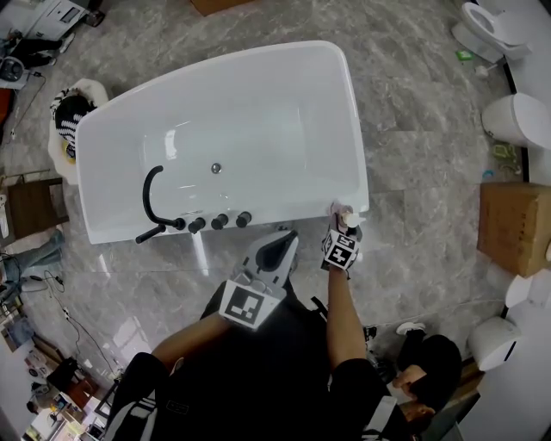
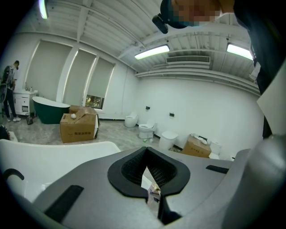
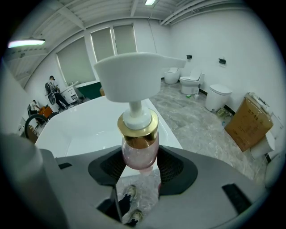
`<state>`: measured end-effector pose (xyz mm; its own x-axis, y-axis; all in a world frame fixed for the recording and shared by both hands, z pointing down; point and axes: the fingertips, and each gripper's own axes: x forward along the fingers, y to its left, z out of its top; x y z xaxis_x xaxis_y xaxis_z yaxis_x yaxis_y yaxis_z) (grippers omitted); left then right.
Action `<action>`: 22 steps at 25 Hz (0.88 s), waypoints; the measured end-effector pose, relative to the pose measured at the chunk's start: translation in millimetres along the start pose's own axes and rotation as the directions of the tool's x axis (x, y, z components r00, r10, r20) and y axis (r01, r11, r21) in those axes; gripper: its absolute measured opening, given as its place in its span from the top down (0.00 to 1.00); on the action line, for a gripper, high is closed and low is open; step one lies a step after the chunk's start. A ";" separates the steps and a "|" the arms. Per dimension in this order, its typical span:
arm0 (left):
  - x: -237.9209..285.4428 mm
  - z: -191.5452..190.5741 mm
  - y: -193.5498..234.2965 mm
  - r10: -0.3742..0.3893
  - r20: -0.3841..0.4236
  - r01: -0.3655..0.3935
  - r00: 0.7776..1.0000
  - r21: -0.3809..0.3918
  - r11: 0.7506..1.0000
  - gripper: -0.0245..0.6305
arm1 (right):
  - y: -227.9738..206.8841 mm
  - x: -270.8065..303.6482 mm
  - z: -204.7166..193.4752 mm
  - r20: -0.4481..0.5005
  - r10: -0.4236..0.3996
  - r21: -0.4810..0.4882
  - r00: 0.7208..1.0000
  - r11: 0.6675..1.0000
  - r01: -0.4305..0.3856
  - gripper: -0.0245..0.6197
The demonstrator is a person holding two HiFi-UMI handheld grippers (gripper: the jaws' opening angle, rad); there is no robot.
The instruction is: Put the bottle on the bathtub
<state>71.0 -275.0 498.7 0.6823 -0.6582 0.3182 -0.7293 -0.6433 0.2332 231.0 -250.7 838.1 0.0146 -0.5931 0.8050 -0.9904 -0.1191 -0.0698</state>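
Observation:
A pink pump bottle [image 3: 140, 152] with a gold collar and a white pump head [image 3: 134, 78] stands upright between the jaws of my right gripper [image 3: 139, 169], which is shut on its body. In the head view the bottle [image 1: 345, 214] and right gripper [image 1: 343, 231] are at the near right corner of the white bathtub [image 1: 344, 103]. Whether the bottle rests on the rim I cannot tell. The tub's basin [image 3: 89, 125] lies just ahead of it. My left gripper [image 1: 277, 250] hovers by the tub's near edge, its jaws [image 2: 149, 179] shut on nothing.
A black curved faucet [image 1: 153, 194] and black knobs [image 1: 219, 221] sit on the tub's near rim at the left. A cardboard box [image 1: 514, 226] and toilets [image 1: 486, 26] line the right side. The person's shoes [image 3: 129, 197] show below the right gripper on the marble floor.

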 end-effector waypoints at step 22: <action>-41.1 -6.1 -18.1 0.013 0.029 -0.014 0.999 0.023 1.000 0.94 | 3.5 -8.5 -15.8 -0.038 -0.015 -0.012 0.999 1.000 0.015 0.63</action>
<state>55.8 -234.0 487.0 0.6736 -0.6777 0.2948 -0.7375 -0.6426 0.2077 225.2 -233.6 840.3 0.0247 -0.5607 0.8276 -0.9917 -0.1182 -0.0504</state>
